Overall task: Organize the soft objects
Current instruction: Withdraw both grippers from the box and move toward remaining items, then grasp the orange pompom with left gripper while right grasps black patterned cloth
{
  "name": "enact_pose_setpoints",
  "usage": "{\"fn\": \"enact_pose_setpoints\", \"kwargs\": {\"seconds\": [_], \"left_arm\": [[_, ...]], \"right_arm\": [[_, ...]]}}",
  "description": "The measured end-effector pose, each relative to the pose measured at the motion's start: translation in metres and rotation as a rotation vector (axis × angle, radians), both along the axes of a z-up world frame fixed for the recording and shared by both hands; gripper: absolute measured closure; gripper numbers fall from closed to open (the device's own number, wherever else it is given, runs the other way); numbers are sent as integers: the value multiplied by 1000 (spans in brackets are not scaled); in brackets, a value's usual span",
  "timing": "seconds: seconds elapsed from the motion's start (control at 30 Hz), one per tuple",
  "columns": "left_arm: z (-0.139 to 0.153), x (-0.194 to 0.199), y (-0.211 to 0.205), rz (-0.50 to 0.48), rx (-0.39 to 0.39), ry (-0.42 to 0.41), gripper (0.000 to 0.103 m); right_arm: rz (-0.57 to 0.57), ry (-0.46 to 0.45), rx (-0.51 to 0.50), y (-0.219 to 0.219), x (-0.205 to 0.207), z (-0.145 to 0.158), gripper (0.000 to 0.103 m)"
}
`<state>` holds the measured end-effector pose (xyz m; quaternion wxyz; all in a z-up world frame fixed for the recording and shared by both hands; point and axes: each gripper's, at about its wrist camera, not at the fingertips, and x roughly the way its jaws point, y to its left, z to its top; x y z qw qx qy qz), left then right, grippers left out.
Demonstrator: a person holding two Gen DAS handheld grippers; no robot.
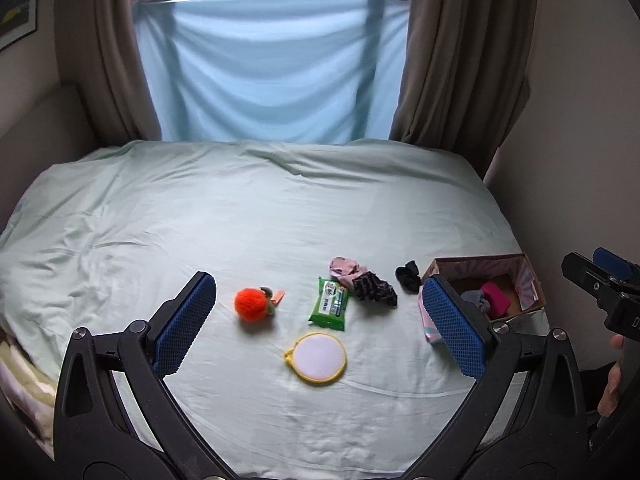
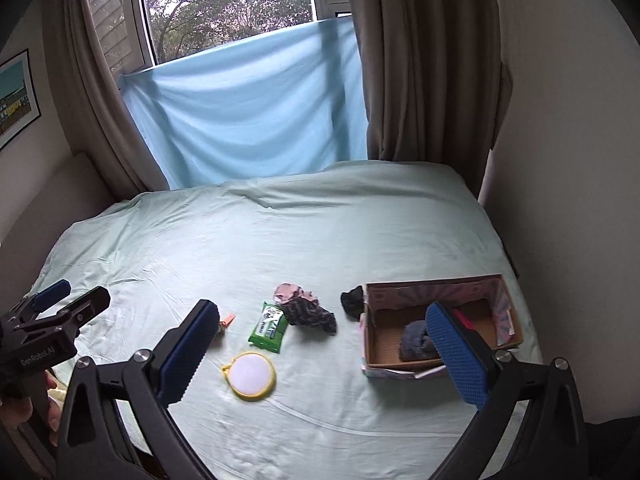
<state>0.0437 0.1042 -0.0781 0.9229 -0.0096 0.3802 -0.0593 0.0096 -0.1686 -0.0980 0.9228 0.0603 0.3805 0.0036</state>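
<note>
Soft things lie on the bed: an orange pompom toy (image 1: 251,304), a green wipes pack (image 1: 329,303) (image 2: 268,326), a round yellow-rimmed pad (image 1: 316,357) (image 2: 250,376), a pink cloth (image 1: 345,267) (image 2: 289,293) on a dark patterned cloth (image 1: 376,289) (image 2: 312,313), and a black sock (image 1: 408,275) (image 2: 353,300). A cardboard box (image 1: 532,280) (image 2: 374,330) at the right holds a grey cloth (image 2: 416,342) and a magenta one (image 1: 495,298). My left gripper (image 1: 318,312) is open and empty above the pad. My right gripper (image 2: 320,336) is open and empty beside the box.
The pale green bed sheet (image 1: 240,220) (image 2: 320,232) spreads wide behind the objects. A blue cloth (image 1: 264,68) hangs over the window between brown curtains (image 1: 460,60). A wall (image 2: 560,160) runs along the bed's right side, close to the box.
</note>
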Motion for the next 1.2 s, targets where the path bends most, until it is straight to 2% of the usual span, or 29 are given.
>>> {"fn": "enact_pose_setpoints", "kwargs": {"seconds": [0.23,0.53,0.93,1.07,1.2], "left_arm": [[-53,41,46,-5,30,35,0],[-167,98,89,-18,31,106,0],[-320,164,98,-59,28,172,0],[-355,179,91,-81,33,201,0],[-378,189,84,-98,57,204,0]], "right_arm": [[-26,10,28,42,36,-48,0],[-95,9,74,77,83,-141,0],[-130,51,26,84,158,-289,0],[-131,61,-1,78,177,-326,0],[-138,63,-7,69,190,-349,0]]}}
